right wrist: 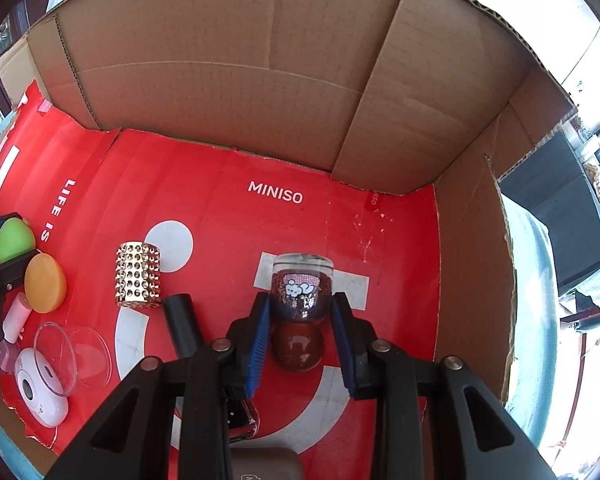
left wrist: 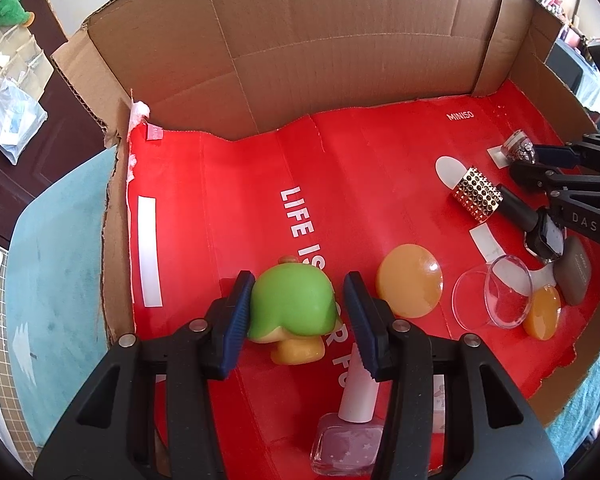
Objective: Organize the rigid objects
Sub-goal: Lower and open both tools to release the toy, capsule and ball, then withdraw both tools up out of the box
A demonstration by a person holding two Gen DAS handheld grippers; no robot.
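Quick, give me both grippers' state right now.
Left gripper: around the green toy, left pad touching, gap on the right; open.
Right gripper: closed on the glitter bottle.

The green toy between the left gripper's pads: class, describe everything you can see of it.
The green toy is a small glossy figure that looks like plastic or vinyl: a rounded green cap with a small yellow knob on top, over a yellow base. It stands upright on the red printed sheet inside the cardboard box. It sits in the left gripper, whose left pad touches its side while a gap shows at the right pad.
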